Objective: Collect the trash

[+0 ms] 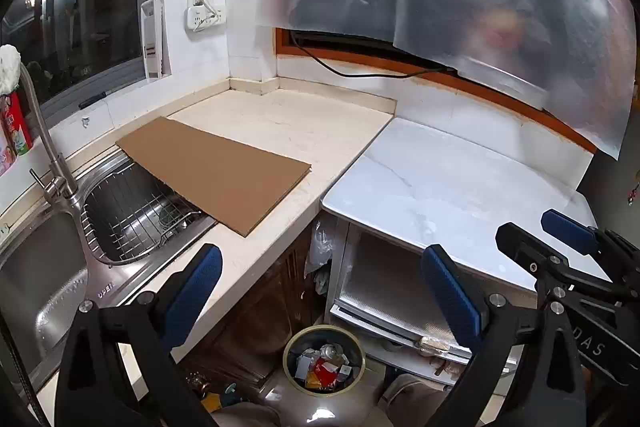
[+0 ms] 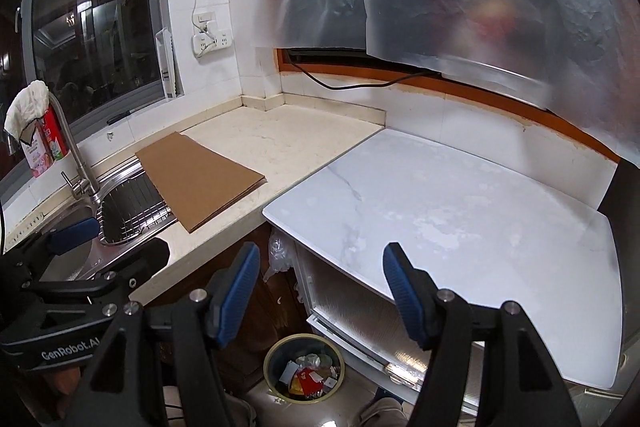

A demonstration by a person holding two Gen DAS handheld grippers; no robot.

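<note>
A round trash bin (image 1: 324, 359) stands on the floor below the counter edge, holding several wrappers and scraps of red, white and yellow; it also shows in the right wrist view (image 2: 305, 370). My left gripper (image 1: 322, 291) is open and empty, held above the bin. My right gripper (image 2: 320, 293) is open and empty, also above the bin. The right gripper appears at the right edge of the left wrist view (image 1: 560, 231). The left gripper appears at the left edge of the right wrist view (image 2: 108, 239).
A flat brown cardboard sheet (image 1: 216, 167) lies on the beige counter (image 1: 288, 123), partly over the sink's wire rack (image 1: 136, 215). A white marble-topped cabinet (image 1: 452, 183) stands to the right. A faucet (image 1: 48, 155) and cartons (image 1: 14, 131) are at the left.
</note>
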